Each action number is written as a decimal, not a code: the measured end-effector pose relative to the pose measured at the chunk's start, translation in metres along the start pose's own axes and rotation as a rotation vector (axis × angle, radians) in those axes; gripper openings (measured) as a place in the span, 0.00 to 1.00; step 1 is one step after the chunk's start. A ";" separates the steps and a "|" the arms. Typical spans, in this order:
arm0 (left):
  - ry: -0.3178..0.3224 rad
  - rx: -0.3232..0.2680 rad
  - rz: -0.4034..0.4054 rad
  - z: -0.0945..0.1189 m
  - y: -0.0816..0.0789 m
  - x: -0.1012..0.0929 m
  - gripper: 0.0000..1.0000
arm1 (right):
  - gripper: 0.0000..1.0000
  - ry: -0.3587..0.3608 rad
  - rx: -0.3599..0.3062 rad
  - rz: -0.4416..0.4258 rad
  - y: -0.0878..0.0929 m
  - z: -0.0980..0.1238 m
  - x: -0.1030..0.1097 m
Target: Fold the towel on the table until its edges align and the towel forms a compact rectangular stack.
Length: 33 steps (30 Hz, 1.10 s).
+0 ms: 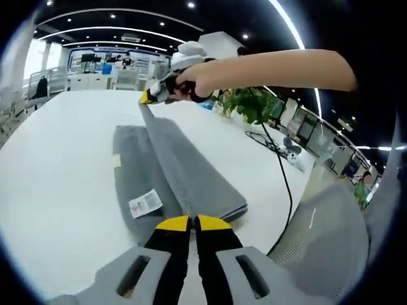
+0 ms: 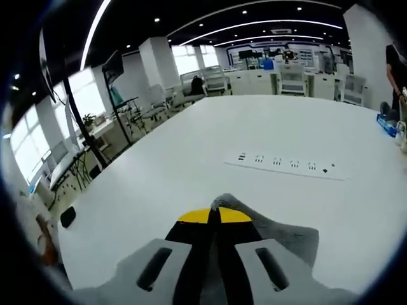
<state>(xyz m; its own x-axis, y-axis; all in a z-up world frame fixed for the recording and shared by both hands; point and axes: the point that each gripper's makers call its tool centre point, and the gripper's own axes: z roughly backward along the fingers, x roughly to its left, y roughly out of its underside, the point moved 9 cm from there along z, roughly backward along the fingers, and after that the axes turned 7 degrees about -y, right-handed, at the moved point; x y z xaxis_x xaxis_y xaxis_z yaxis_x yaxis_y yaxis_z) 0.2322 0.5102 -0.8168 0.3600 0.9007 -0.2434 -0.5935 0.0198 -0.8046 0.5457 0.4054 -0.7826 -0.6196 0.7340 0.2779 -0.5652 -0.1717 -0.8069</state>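
A grey towel [image 1: 184, 171] lies lengthwise on the white table [image 1: 57, 165], with a white care label [image 1: 145, 203] near its close end. Its right half is raised as a taut fold between both grippers. My left gripper [image 1: 193, 221] is shut on the towel's near edge. The right gripper [image 1: 152, 95], held by a person's hand [image 1: 197, 79], pinches the far corner above the table. In the right gripper view, my right gripper [image 2: 213, 215] is shut on a peak of grey towel [image 2: 280, 238] that pokes out past its yellow tips.
A white power strip [image 2: 286, 163] lies on the table beyond the right gripper. A black cable [image 1: 280, 165] runs along the table's right side near a green plant [image 1: 245, 105]. A mesh chair back [image 1: 321, 222] stands at the right edge. Desks and chairs fill the background.
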 end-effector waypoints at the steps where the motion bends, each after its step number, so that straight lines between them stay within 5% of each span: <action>1: 0.002 0.014 0.023 -0.001 0.003 0.001 0.03 | 0.00 -0.004 0.011 0.002 0.004 -0.001 0.005; 13: -0.019 0.079 0.190 -0.009 0.026 0.021 0.04 | 0.01 -0.017 0.092 0.036 0.030 -0.049 0.000; 23: -0.026 0.109 0.193 -0.015 0.037 0.025 0.04 | 0.01 -0.021 0.107 0.042 0.047 -0.057 -0.001; 33: -0.012 0.135 0.162 -0.017 0.037 0.025 0.04 | 0.05 -0.081 0.112 0.129 0.043 -0.051 0.002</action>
<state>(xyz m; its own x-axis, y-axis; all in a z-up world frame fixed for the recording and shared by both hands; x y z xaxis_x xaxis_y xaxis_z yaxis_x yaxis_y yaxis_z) 0.2319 0.5257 -0.8618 0.2442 0.9019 -0.3564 -0.7343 -0.0681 -0.6754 0.5481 0.4334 -0.8429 -0.7301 0.6469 0.2200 -0.5322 -0.3364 -0.7769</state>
